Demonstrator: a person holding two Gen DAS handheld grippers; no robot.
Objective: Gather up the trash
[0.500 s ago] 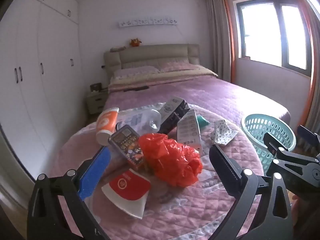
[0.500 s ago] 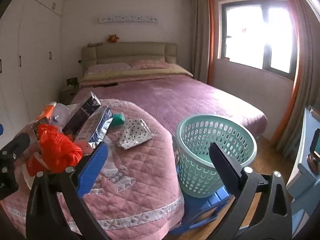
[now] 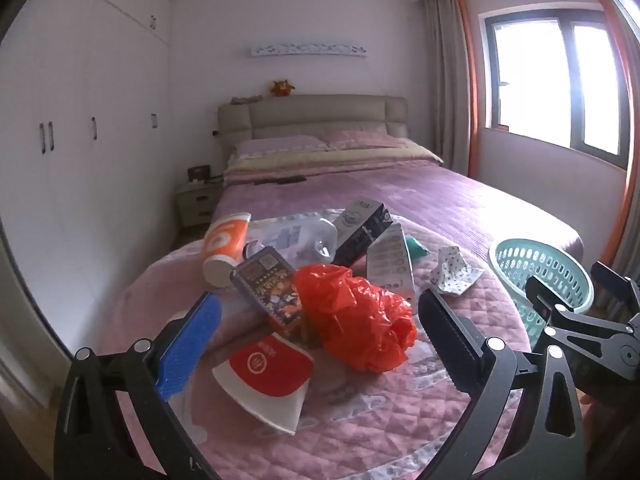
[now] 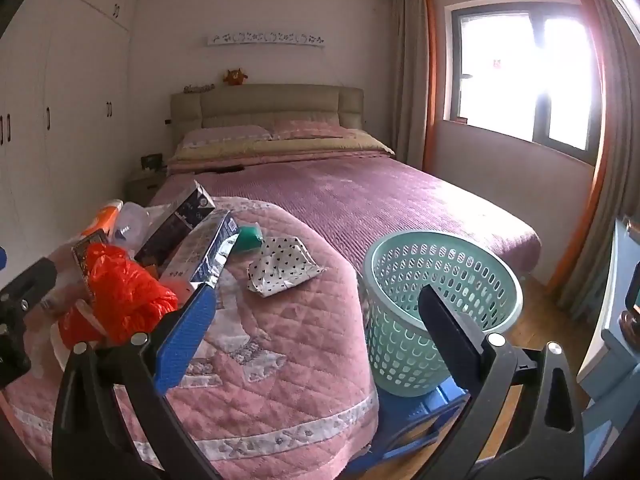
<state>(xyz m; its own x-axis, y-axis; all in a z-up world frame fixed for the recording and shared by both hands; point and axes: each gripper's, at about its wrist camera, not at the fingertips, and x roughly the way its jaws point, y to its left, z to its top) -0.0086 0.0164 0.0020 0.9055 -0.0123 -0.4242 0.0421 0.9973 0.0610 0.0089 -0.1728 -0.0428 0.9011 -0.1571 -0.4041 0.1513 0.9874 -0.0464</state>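
- My left gripper is spread wide with nothing between its jaws, hanging above the pink quilt at the foot of the bed.
- The trash pile lies on that quilt: a red plastic bag in the middle, a red-and-white paper cup nearest me, an orange cup on its side, a dark carton behind.
- A dotted wrapper lies apart, toward the quilt's right edge.
- My right gripper is wide too, holding nothing.
- The mint basket stands just beside the bed, on a blue stool.
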